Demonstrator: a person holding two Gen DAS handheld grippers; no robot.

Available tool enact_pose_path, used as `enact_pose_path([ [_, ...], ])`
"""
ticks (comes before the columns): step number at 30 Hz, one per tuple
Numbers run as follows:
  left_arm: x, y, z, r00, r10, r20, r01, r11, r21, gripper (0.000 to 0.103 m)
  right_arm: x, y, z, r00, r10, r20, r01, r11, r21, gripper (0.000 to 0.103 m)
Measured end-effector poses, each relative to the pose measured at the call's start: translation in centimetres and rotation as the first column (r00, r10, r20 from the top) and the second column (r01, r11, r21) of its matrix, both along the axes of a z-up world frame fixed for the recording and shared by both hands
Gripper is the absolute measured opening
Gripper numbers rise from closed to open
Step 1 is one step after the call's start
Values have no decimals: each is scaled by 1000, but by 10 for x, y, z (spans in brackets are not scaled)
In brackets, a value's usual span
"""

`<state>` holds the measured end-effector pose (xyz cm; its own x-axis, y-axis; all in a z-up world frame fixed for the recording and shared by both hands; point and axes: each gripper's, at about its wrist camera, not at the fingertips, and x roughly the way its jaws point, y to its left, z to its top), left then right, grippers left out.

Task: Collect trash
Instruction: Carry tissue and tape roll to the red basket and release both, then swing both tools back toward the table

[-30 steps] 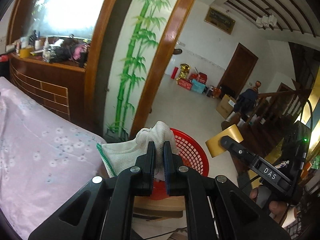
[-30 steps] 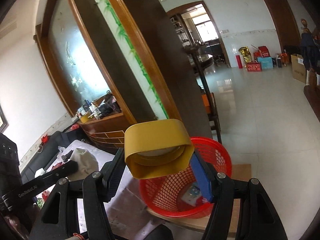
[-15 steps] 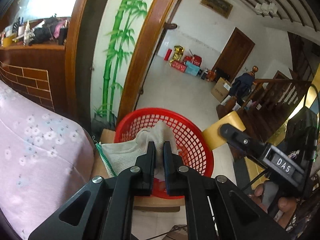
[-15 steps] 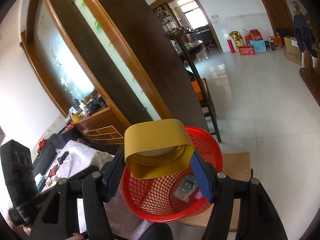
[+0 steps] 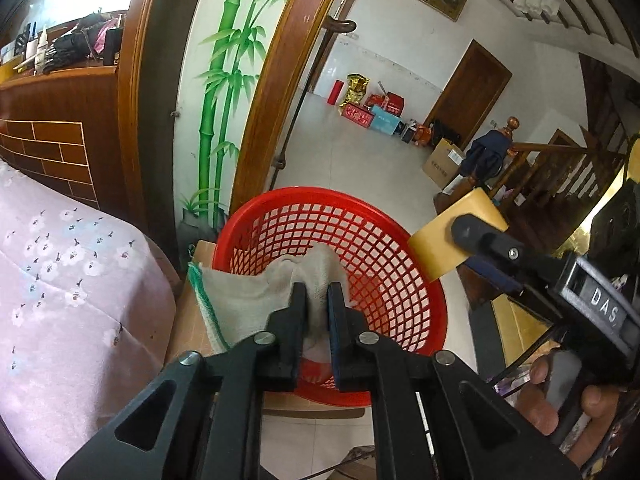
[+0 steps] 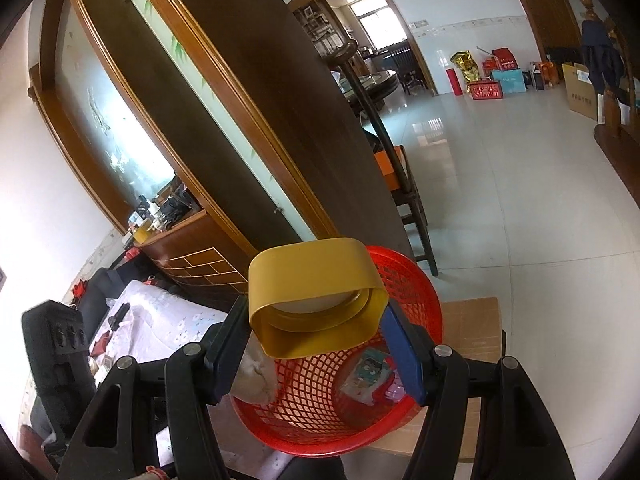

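Both grippers hang over the red basket (image 5: pixel 360 248): the left gripper (image 5: pixel 317 300) pinches a white cloth (image 5: pixel 248 300) above its near rim, the right gripper (image 6: pixel 316 320) clamps a yellow lid (image 6: pixel 312 280) over it.

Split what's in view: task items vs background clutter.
Job: red plastic mesh basket; white knit glove in left gripper; yellow square plastic lid in right gripper.
Background: pink floral cloth; cardboard box; bamboo-painted panel.
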<state>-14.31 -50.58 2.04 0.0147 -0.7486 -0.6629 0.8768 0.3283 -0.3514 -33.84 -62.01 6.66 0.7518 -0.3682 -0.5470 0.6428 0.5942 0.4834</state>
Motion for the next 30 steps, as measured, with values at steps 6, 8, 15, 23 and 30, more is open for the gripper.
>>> enact_pose_path([
  [6, 1, 13, 3, 1000, 14, 12, -14, 1000, -18, 42, 5, -5, -6, 1000, -7, 5, 7, 999, 33, 75],
  [8, 2, 22, 9, 1000, 19, 12, -18, 999, -33, 43, 5, -5, -4, 1000, -3, 16, 3, 999, 39, 76],
  [15, 16, 101, 45, 992, 126, 19, -122, 984, -128, 55, 15, 18, 19, 997, 46, 66, -46, 999, 0, 79],
  [23, 45, 219, 78, 937, 342, 77, -325, 929, -176, 58, 62, 77, 47, 972, 204, 114, -196, 977, -77, 82],
  [30, 65, 326, 91, 798, 590, 124, -566, 804, -184, 66, 129, 155, 55, 897, 417, 143, -406, 908, -103, 84],
])
